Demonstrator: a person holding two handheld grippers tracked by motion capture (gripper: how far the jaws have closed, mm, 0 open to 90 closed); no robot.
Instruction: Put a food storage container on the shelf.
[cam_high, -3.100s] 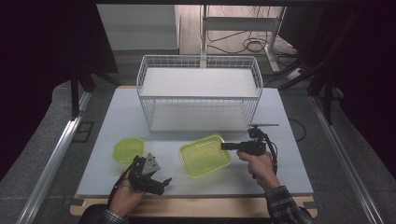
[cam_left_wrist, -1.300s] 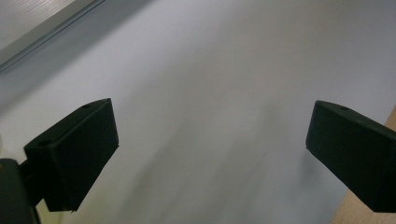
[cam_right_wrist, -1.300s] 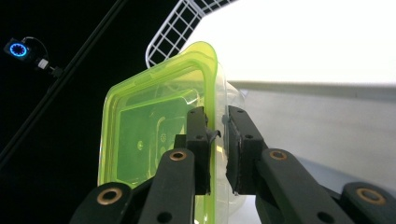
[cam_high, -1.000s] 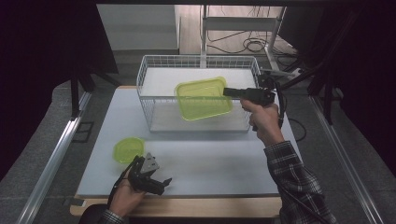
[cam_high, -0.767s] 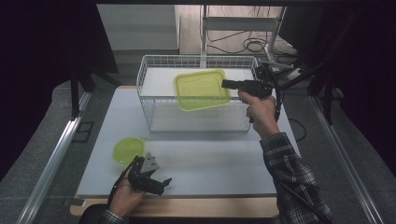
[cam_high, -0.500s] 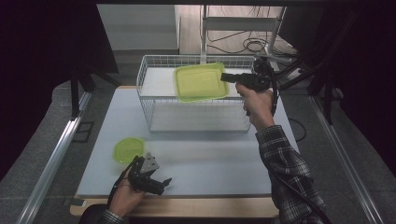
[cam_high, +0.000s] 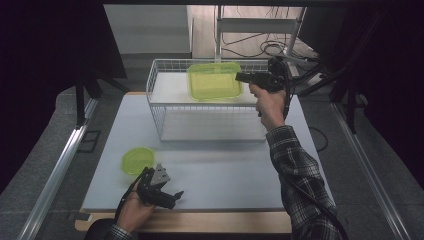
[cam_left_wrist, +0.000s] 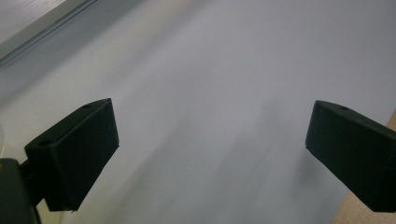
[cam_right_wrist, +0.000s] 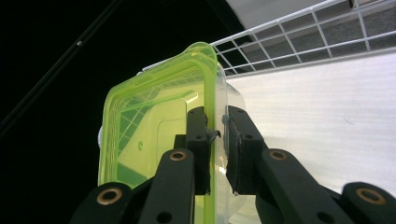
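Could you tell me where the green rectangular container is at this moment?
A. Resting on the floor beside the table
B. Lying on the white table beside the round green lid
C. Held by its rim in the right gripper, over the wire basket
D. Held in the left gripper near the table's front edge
C: the right gripper pinches the rim of the green container, which hangs over the wire basket.
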